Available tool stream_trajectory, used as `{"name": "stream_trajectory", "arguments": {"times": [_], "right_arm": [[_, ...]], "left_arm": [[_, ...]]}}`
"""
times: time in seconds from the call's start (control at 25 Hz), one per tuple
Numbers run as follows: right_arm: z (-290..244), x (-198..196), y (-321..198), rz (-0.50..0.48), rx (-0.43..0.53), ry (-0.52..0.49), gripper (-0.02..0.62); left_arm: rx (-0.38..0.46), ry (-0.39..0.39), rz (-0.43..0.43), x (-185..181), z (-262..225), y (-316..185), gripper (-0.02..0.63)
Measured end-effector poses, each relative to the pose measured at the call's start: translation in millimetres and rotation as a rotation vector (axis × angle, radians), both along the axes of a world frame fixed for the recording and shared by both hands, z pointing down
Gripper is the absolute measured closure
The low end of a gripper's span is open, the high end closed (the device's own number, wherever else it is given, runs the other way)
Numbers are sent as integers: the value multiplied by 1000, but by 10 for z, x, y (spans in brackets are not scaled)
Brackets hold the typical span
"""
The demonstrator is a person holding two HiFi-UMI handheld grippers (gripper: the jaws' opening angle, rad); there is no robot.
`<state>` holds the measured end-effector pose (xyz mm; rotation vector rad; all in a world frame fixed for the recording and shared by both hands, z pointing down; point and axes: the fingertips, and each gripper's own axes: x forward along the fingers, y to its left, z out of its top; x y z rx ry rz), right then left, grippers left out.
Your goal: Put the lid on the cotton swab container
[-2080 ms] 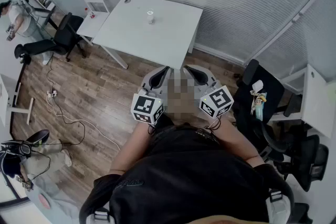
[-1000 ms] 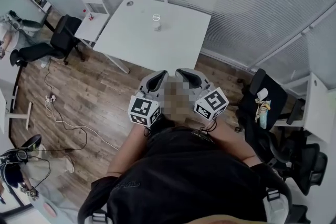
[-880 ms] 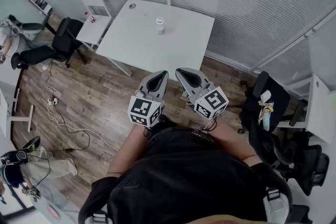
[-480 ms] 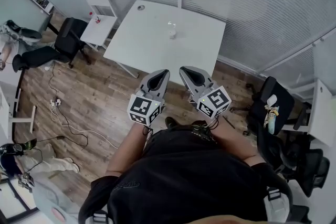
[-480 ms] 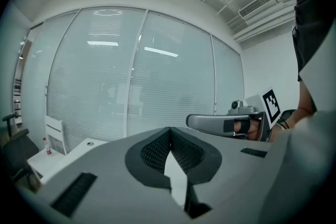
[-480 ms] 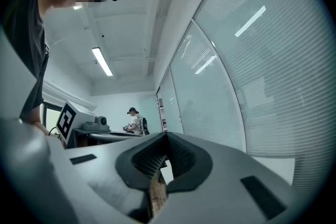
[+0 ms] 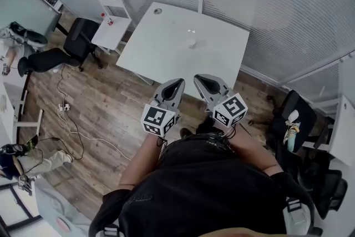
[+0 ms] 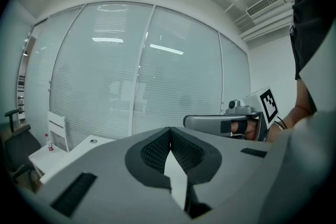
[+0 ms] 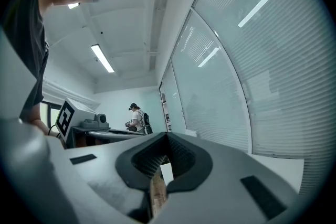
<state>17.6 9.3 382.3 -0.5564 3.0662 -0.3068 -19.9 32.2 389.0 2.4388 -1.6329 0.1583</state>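
Note:
The cotton swab container [image 7: 192,41] is a small pale pot standing near the middle of the white table [image 7: 222,58]; it is too small to tell whether a lid is beside it. Both grippers are held in front of the person's body, short of the table's near edge, over the wooden floor. My left gripper [image 7: 178,82] is shut and holds nothing, its pads meeting in the left gripper view [image 8: 169,130]. My right gripper [image 7: 198,79] is also shut and holds nothing [image 9: 166,136]. Each gripper shows in the other's view: the right gripper [image 8: 223,123] and the left gripper [image 9: 92,124].
A small round object [image 7: 158,10] lies at the table's far left corner. A white side table [image 7: 113,14] and a black office chair [image 7: 75,41] stand to the left, with cables [image 7: 69,116] on the floor. More black chairs [image 7: 294,119] crowd the right. Glass walls with blinds stand behind the table.
The person has walked toward the table, which now lies closer below the grippers. Both grippers stayed shut, side by side, and moved forward together.

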Motion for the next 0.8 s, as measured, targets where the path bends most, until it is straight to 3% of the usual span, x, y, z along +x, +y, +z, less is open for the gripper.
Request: {"name": "stream_trajectory", "arguments": {"times": [0.48, 0.8], "right_arm": [[-114, 292, -948, 4, 52, -2, 574], [77, 356, -1262, 7, 35, 32, 574]], "left_arm": [[61, 5, 13, 222, -104, -836, 591], [57, 25, 0, 271, 61, -1216, 591]]}}
